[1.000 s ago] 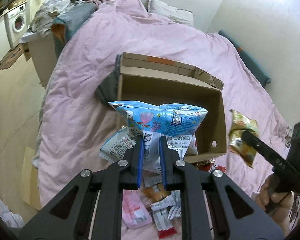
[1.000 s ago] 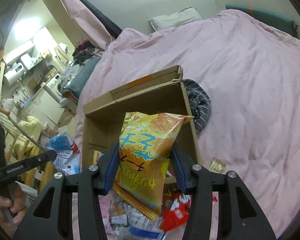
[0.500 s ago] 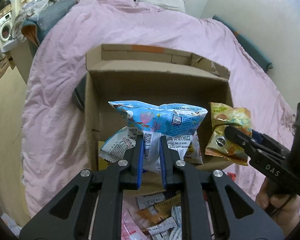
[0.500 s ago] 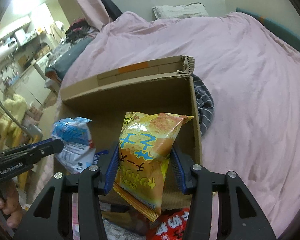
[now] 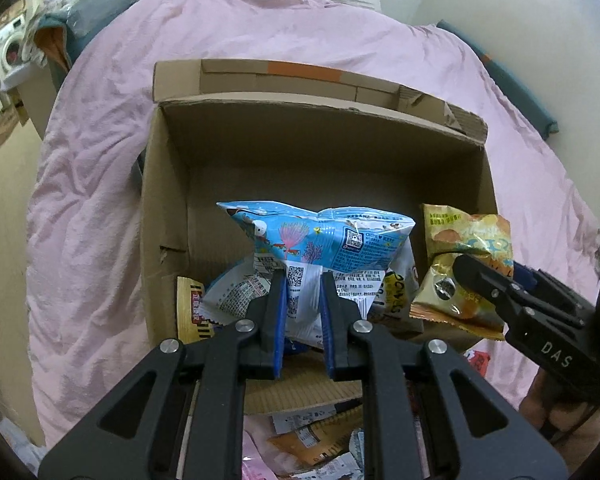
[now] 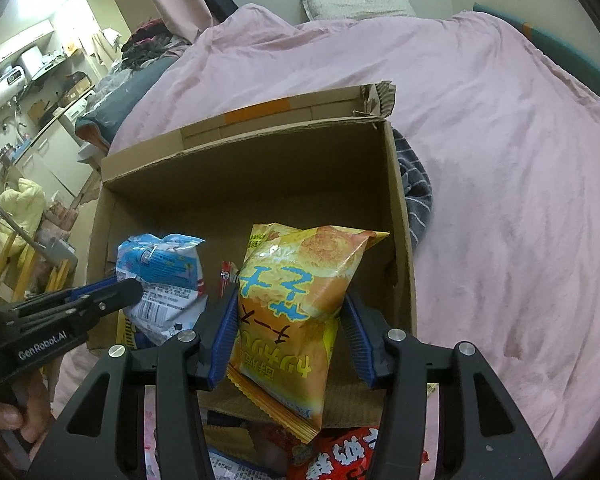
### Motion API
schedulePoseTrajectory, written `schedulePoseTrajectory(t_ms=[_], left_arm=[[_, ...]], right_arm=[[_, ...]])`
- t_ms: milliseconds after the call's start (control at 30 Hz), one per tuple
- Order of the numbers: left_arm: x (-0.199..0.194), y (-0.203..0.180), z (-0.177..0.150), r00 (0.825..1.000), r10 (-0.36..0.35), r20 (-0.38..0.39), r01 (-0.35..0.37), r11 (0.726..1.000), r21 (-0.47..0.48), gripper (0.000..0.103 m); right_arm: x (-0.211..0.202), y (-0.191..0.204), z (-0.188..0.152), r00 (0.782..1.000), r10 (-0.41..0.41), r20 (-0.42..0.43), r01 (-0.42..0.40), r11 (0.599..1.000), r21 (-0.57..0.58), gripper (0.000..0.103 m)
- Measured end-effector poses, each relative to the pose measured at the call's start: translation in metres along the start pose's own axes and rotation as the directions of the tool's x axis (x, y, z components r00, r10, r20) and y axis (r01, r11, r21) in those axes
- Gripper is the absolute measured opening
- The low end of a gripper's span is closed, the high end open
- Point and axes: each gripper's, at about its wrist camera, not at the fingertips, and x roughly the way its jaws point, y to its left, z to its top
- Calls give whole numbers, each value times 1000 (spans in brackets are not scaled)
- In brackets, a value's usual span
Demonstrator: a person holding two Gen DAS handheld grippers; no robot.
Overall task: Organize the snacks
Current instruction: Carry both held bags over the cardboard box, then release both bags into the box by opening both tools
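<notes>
An open cardboard box (image 5: 164, 184) (image 6: 400, 216) lies on a pink bed. My left gripper (image 5: 303, 280) is shut on a blue and white snack bag (image 5: 324, 240) and holds it over the box's near left part; it also shows in the right wrist view (image 6: 160, 276). My right gripper (image 6: 288, 300) is shut on a yellow-orange snack bag (image 6: 296, 296) and holds it over the box's near right part; the bag also shows in the left wrist view (image 5: 460, 252). A few snack packets (image 5: 192, 312) lie at the near end of the box.
Loose snack packets (image 5: 312, 444) (image 6: 340, 456) lie piled on the bed before the box's near wall. A striped grey cloth (image 6: 416, 196) lies against the box's right side. A pillow (image 6: 356, 4) sits at the bed's far end. Furniture and a washing machine (image 5: 8, 44) stand left.
Both grippers have moved forward with their bags, from in front of the box to over its near end. The two bags now hang side by side inside the box opening.
</notes>
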Motion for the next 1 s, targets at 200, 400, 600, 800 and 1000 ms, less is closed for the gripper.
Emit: schedulePoseTrajectory(t_ms=[200, 400, 600, 800, 1000], left_arm=[[0, -1, -1, 1000, 2, 2, -2, 1000, 4, 16], [-5, -1, 0, 1000, -15, 24, 15, 1000, -4, 17], [-10, 3, 0, 999, -20, 43, 21, 999, -25, 45], [-26, -3, -1, 991, 40, 124, -40, 999, 1, 86], [-34, 1, 0, 986, 23, 166, -22, 1000, -6, 88]], right_arm=[[2, 1, 0, 1000, -2, -6, 2, 1000, -4, 53], [0, 0, 0, 1000, -6, 4, 6, 1000, 4, 53], [-3, 0, 1, 1000, -5, 9, 5, 1000, -3, 54], [-17, -1, 4, 995, -37, 93, 38, 999, 1, 97], [-20, -4, 8, 993, -43, 108, 41, 999, 14, 97]])
